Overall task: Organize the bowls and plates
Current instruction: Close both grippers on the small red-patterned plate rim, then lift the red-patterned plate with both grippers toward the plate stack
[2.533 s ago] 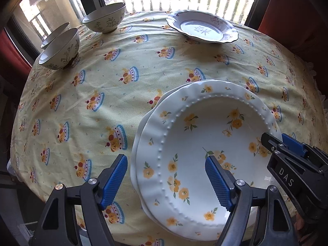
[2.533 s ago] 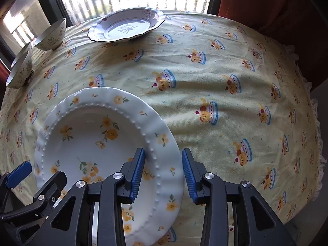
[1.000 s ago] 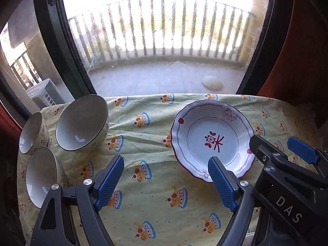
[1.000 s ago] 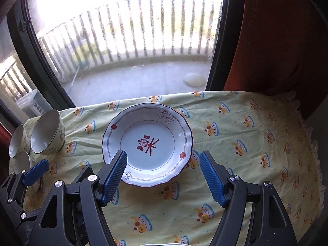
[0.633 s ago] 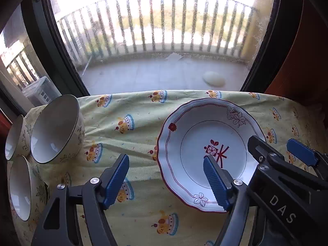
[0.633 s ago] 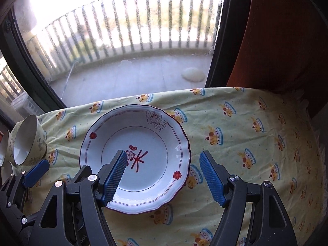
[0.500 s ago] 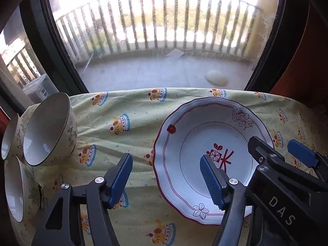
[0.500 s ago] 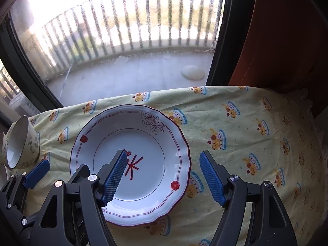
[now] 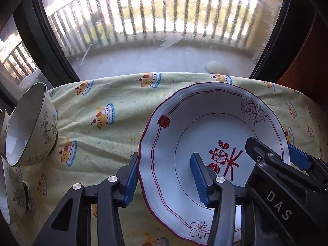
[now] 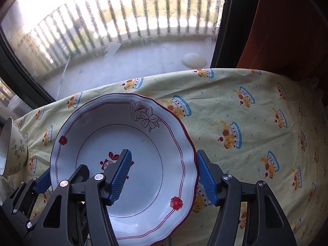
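Observation:
A white plate with a red scalloped edge (image 9: 215,127) (image 10: 123,127) lies on the yellow tablecloth (image 9: 106,135) near the table's far edge. My left gripper (image 9: 165,180) straddles the plate's left rim, one blue pad outside it and one over the well. Its jaws are closing and do not pinch the rim. My right gripper (image 10: 163,178) straddles the right rim the same way, jaws also closing. Each gripper shows in the other's view: the right gripper (image 9: 287,184) and the left gripper (image 10: 30,194).
Floral bowls stand at the left: one tilted bowl (image 9: 30,127) (image 10: 12,147) and another bowl (image 9: 6,194) below it. A window with a balcony railing (image 9: 164,20) is right behind the table. A red curtain (image 10: 287,30) hangs at the right.
Both grippers left the yellow-flowered plates, came down onto the red-edged plate and narrowed their jaws. Its rims now sit between the pads.

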A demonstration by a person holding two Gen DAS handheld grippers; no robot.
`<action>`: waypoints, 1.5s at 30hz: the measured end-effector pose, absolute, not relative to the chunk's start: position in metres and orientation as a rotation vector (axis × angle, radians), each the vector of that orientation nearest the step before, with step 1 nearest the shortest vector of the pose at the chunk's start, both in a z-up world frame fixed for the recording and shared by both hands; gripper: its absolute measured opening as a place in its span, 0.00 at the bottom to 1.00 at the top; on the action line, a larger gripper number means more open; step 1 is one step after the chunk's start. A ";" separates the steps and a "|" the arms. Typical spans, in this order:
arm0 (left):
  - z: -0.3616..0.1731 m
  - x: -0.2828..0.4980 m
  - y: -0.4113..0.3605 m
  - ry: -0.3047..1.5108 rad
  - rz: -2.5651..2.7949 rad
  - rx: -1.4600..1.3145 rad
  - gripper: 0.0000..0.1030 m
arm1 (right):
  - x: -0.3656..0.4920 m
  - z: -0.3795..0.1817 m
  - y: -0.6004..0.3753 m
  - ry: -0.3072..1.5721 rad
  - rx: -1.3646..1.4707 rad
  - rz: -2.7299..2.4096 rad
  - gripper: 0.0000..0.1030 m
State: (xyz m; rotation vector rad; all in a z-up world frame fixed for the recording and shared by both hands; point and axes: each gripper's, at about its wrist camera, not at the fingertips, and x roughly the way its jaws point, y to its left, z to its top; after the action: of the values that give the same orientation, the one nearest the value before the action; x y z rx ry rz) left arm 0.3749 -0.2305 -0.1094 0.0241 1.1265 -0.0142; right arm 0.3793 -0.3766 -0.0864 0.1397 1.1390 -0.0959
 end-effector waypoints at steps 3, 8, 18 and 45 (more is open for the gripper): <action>-0.110 0.374 -0.230 1.128 -0.025 0.030 0.49 | 0.379 -0.085 -0.376 1.136 0.132 -0.110 0.63; -0.108 0.368 -0.226 1.143 -0.037 0.053 0.49 | 0.373 -0.085 -0.373 1.159 0.133 -0.114 0.62; -0.109 0.324 -0.190 1.195 -0.012 0.044 0.49 | 0.332 -0.084 -0.343 1.216 0.123 -0.043 0.62; -0.112 0.304 -0.157 1.209 0.041 -0.013 0.47 | 0.305 -0.090 -0.302 1.248 0.007 0.010 0.44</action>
State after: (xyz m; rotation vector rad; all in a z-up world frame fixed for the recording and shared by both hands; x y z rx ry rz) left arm 0.3044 -0.1570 -0.1120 -0.0127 1.2091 0.0408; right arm 0.3047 -0.3023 -0.0898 0.0071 1.2485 0.0099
